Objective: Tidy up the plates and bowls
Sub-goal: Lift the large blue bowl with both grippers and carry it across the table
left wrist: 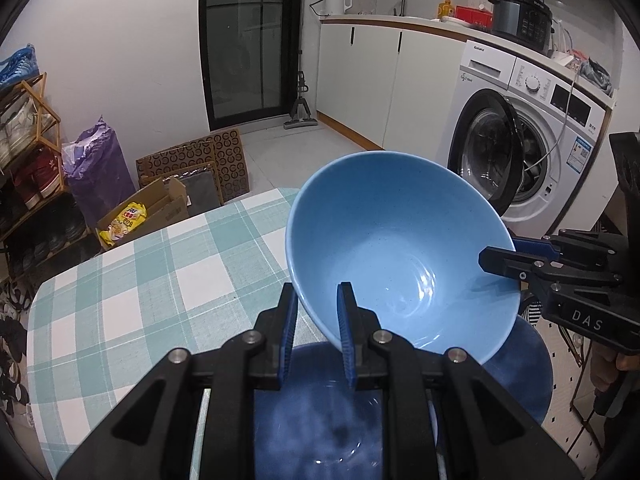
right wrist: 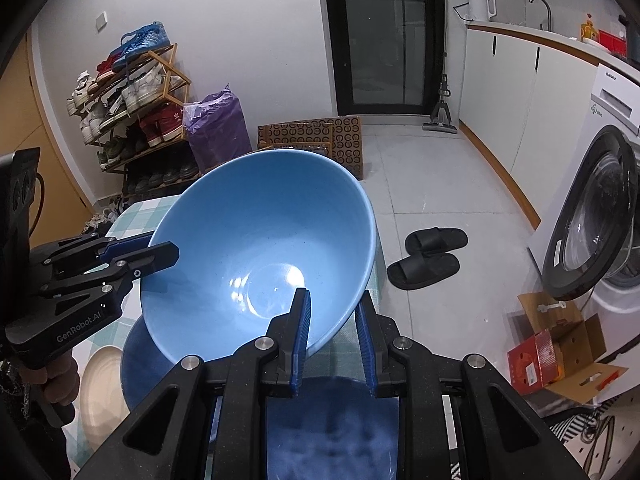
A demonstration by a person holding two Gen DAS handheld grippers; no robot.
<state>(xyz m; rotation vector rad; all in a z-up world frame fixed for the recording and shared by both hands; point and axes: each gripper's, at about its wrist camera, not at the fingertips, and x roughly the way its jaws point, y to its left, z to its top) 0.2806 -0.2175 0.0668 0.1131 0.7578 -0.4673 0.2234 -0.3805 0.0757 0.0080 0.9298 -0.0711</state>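
bowl (left wrist: 400,248) in both tools | slippers (right wrist: 428,256) (right view only)

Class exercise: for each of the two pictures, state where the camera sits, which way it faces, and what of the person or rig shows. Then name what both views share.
Left wrist: on the left gripper, facing the washing machine; the right gripper enters from the right.
Right wrist: on the right gripper, facing the shoe rack; the left gripper and a hand show.
Shared: the light blue bowl, tilted, gripped on opposite rims above a dark blue plate.
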